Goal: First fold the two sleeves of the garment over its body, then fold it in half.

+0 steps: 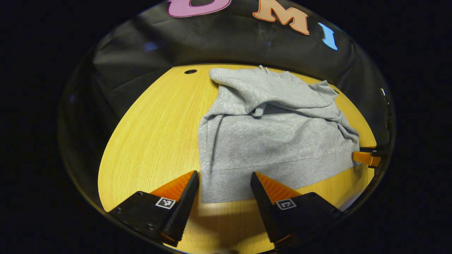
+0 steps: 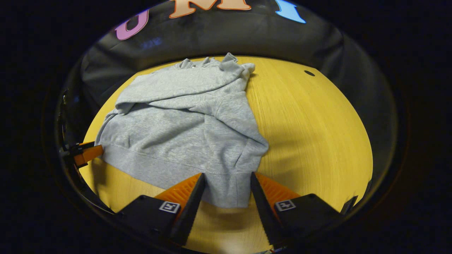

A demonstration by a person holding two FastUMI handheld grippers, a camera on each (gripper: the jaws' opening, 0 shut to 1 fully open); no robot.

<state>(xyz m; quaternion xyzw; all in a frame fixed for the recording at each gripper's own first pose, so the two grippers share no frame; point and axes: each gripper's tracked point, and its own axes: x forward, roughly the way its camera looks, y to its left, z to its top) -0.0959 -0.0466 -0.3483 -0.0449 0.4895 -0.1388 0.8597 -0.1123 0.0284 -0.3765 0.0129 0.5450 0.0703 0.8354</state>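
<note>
**Sleeves over body, both grippers lined up at the hem**

Grey garment [image 1: 272, 141] spread mid-frame on yellow wooden table [image 1: 155, 141], sleeves [image 1: 261, 88] already lying across the upper part of the body, so the half fold looks like the step in hand. Left gripper [image 1: 224, 184] spread wide at bottom centre of the left gripper view, jaws straddling one hem corner, pinching nothing yet (cloth sits between the fingers, contact not clear). Right gripper [image 2: 227, 185] likewise spread at bottom centre of the right gripper view, straddling the opposite hem corner. Placed that way probably to take both corners at once and carry the hem up toward the collar evenly.

Left gripper view: small dark hole [image 1: 190, 71] in the table, upper left, and the other gripper's tip at the right edge. Right gripper view: wide bare table at right, one sleeve's cuff draped down to the hem near lower centre.
</note>
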